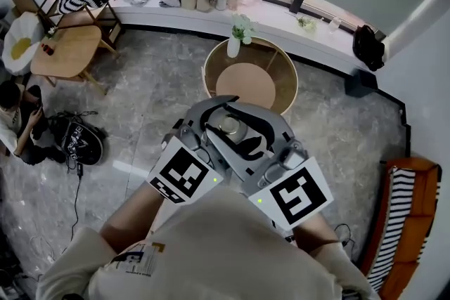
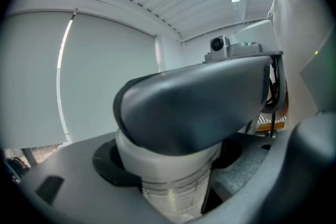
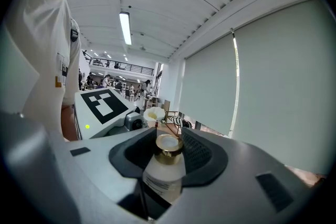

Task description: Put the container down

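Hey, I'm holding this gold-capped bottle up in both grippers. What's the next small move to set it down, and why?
Probably ease both grippers forward and down toward the bare middle of the round table. The container is clear of any surface, clamped by the left gripper and the right gripper. The table lies ahead, with only a vase at its far rim.

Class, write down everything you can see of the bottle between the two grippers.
The bottle is small, with a pale, frosted-looking body, a white label with dark print and a shiny gold collar at the top. It stands upright, held in the air and resting on nothing. The left gripper and the right gripper clamp it from opposite sides, with their black pads against its body. Its base is hidden by the jaws.
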The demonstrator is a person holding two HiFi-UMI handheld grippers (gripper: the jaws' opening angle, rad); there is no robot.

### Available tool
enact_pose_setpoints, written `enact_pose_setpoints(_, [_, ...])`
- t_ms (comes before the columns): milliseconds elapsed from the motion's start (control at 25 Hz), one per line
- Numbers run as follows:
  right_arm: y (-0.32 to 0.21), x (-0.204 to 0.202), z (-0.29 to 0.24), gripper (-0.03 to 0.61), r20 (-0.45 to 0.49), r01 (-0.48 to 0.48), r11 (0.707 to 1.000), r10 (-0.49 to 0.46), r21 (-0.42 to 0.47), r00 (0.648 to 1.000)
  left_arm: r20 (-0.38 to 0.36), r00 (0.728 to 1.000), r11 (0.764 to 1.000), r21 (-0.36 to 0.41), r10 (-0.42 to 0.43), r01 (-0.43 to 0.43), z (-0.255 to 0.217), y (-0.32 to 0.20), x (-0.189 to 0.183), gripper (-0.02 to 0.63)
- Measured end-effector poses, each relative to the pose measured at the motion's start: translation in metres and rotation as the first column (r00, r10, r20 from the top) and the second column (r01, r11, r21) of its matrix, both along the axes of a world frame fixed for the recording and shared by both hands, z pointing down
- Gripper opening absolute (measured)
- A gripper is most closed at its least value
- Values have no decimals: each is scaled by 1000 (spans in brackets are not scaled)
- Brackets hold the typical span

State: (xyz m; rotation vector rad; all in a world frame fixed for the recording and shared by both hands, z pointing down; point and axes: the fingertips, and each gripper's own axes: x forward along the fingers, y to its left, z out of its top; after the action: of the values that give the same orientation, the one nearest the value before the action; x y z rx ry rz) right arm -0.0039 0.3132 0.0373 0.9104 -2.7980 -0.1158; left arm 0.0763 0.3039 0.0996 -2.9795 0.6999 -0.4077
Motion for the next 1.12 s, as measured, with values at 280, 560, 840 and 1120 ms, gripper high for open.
enact_pose_setpoints(280, [-83,-21,9,144,-9,-35,999,35,-30,999,-5,1000,999,-20,27,-27,8,-79,-21,342])
enact_pose_setpoints(560, [-180,-46,13,144,-17,-63,995,62,-78,998,-3,999,998,-45,51,-51,12,-172,-47,342])
enact_pose_setpoints(840, [-262,-76,10,144,-20,-90,993,88,-83,996,-16,996,996,-36,83,-84,7,-252,-76,342])
enact_pose_setpoints(1120, [-329,-85,9,144,-28,-125,988,123,-89,992,-28,992,991,-39,126,-127,6,-315,-83,342])
